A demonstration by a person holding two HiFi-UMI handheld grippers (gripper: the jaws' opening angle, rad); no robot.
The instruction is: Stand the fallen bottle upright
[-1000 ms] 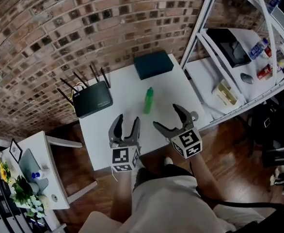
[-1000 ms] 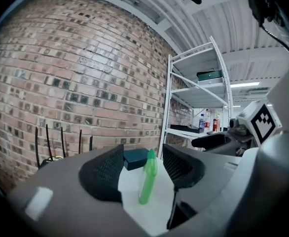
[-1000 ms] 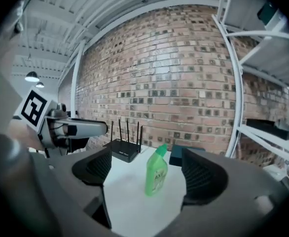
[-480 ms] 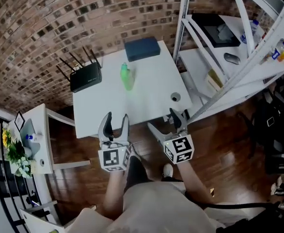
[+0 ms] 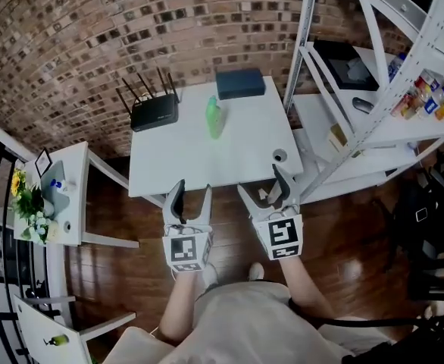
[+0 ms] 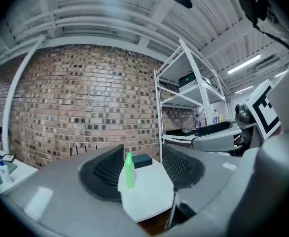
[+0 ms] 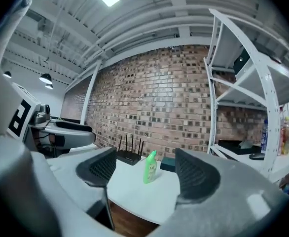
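1 bottle point(image 5: 214, 117), 1 router point(image 5: 154, 114), 1 dark box point(image 5: 240, 83), 1 white table point(image 5: 176, 161)

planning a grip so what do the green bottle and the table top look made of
Bottle: likely plastic; bright, slightly see-through green body with a printed label.
Table: smooth matte white top, probably laminate or painted board; no grain shows.

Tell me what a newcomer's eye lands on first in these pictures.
A green bottle stands upright on the white table, with a black router to its left in the head view and a dark box behind it, all against a brick wall. Nearer the camera, the left claw and right claw hang off the table's near edge, both empty. The left is open and the right's jaws are closing on nothing.
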